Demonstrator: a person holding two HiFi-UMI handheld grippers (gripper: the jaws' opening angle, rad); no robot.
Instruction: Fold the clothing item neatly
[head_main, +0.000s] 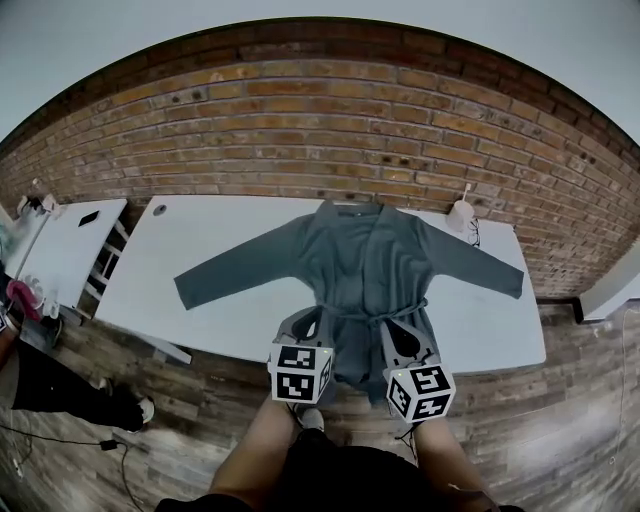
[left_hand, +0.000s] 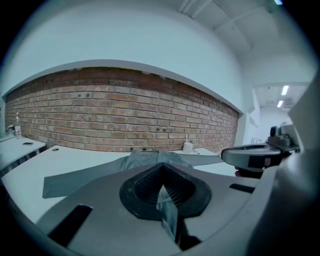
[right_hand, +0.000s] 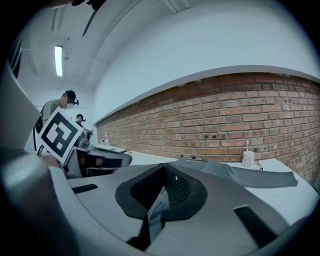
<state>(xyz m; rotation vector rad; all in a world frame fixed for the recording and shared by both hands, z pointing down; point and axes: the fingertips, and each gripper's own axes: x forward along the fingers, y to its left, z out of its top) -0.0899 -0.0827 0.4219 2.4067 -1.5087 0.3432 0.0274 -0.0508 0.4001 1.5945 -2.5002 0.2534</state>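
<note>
The grey robe (head_main: 365, 255) is laid flat on the white table (head_main: 200, 265) with sleeves spread, and its hem at the table's near edge is clamped in the closed jaws of the left gripper (left_hand: 163, 194) and of the right gripper (right_hand: 158, 194).

We see a robe (head_main: 365, 270) spread across a table (head_main: 200, 260), with a brick wall (head_main: 330, 120) behind.
We have sleeves out left and right and the collar at the far edge. Left gripper (head_main: 303, 325) and right gripper (head_main: 402, 335) sit side by side at the near hem, fabric between their jaws. A small device (head_main: 461, 213) is at the far right corner. A second table (head_main: 65, 245) stands to the left.
</note>
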